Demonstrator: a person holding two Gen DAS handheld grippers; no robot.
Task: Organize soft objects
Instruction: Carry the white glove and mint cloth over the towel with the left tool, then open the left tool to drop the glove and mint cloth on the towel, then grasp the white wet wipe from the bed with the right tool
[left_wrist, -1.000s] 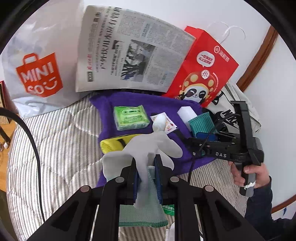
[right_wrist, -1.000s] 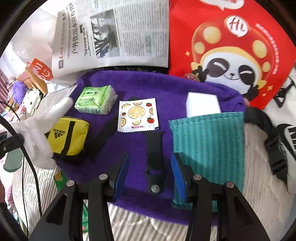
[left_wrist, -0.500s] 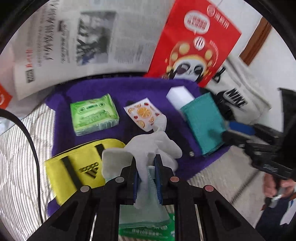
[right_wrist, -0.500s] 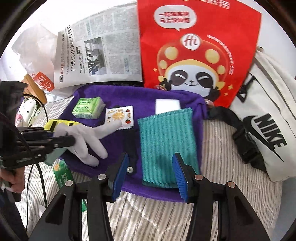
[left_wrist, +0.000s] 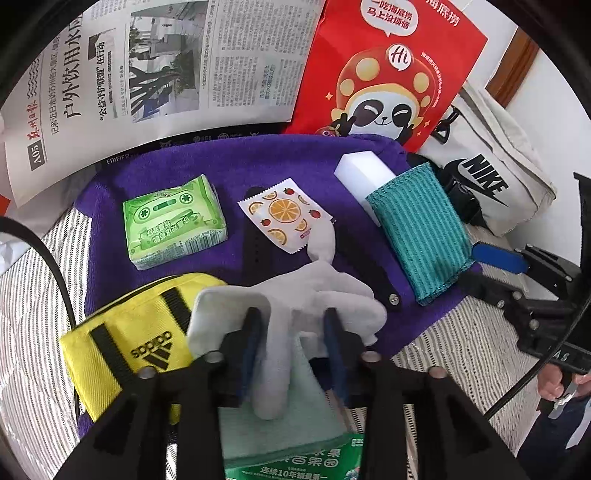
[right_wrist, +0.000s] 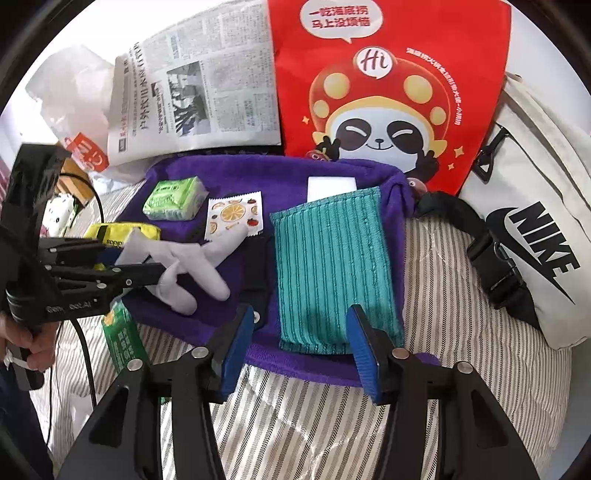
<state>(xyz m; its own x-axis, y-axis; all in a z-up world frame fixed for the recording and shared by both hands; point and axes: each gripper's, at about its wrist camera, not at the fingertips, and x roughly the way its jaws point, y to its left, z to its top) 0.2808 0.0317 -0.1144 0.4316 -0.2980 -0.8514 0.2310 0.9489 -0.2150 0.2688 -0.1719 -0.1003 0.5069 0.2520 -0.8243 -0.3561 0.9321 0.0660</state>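
Note:
A white glove (left_wrist: 314, 295) lies on the purple towel (left_wrist: 207, 166), partly over the yellow adidas pouch (left_wrist: 122, 339). My left gripper (left_wrist: 293, 336) is open with its jaws either side of the glove's cuff; from the right wrist view it (right_wrist: 144, 273) shows beside the glove (right_wrist: 192, 266). My right gripper (right_wrist: 303, 343) is open and empty, its jaws at the near end of the teal cloth (right_wrist: 332, 266) on the towel (right_wrist: 177, 173).
On the towel lie a green tissue pack (left_wrist: 173, 221), a fruit-print sachet (left_wrist: 284, 218), a white sponge (left_wrist: 365, 177) and a black strap (left_wrist: 365, 266). A newspaper (left_wrist: 166, 66), a red panda bag (left_wrist: 391, 74) and a white Nike bag (right_wrist: 535, 221) stand behind. A pale green cloth (left_wrist: 295, 424) lies under my left gripper.
My left gripper has opened and let the glove down on the towel. My right gripper has drawn back a little toward the towel's near edge.

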